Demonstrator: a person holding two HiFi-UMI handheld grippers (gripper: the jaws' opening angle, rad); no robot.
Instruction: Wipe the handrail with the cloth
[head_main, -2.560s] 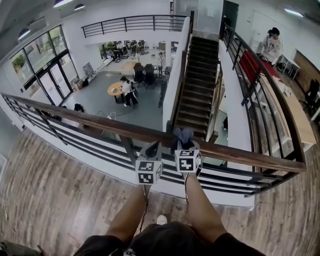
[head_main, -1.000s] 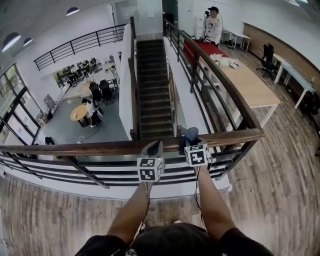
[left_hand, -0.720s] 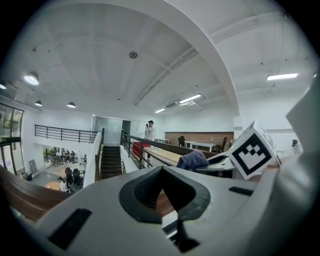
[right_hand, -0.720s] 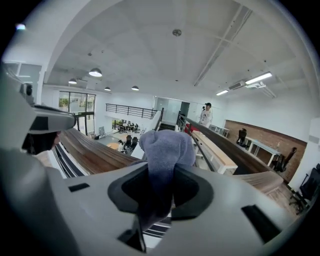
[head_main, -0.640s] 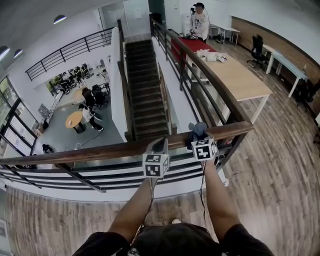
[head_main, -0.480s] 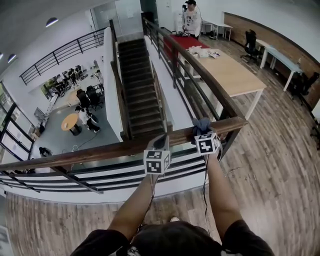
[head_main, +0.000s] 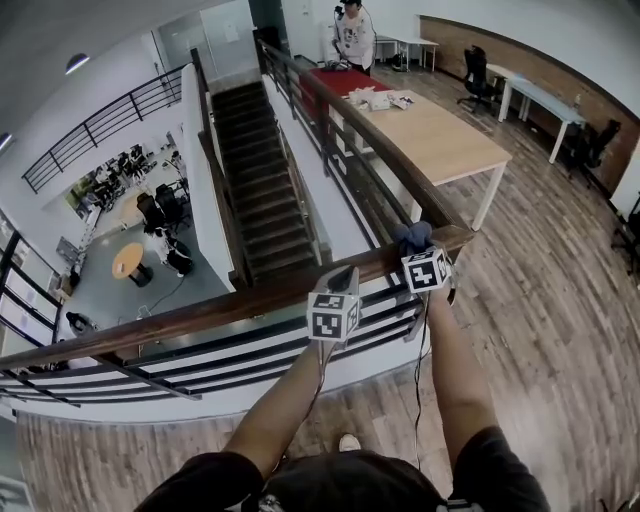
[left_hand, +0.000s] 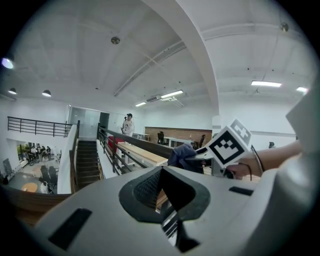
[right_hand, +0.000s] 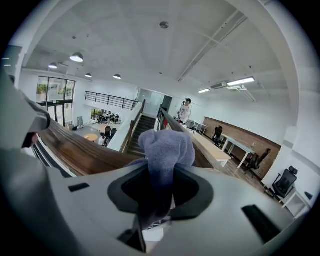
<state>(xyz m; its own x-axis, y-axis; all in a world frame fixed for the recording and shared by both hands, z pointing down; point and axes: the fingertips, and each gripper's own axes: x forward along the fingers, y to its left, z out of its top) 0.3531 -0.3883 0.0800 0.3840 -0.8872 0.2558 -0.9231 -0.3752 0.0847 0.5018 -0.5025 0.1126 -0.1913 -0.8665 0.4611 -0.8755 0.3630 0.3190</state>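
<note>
I'm holding the right tool (head_main: 414, 246) at the far right end of the wooden handrail (head_main: 230, 305), and its jaws are pinching the blue-grey cloth (head_main: 411, 236). The right gripper view shows the cloth bunching up out of the jaws and sitting on top of the rail. The cloth is lying just beside the corner post (head_main: 466, 236), where this rail is meeting a second railing (head_main: 340, 110) that runs away along the stairwell, so very little rail is showing to the right of the cloth. To the left the rail is running long and bare toward the picture's edge.

The left tool (head_main: 345, 280) is hovering at the rail's near edge, close to the right one, with its jaws pressed together and nothing between them. I cannot tell whether its tip is touching the wood.

Past the rail the floor is dropping away to a lower hall (head_main: 110, 260), with a staircase (head_main: 255, 190) descending straight ahead. On my side, wooden flooring (head_main: 540, 330) is lying open to the right. Beyond the second railing, a long worktop (head_main: 440, 135) is standing, with a person (head_main: 352, 30) at its far end.
</note>
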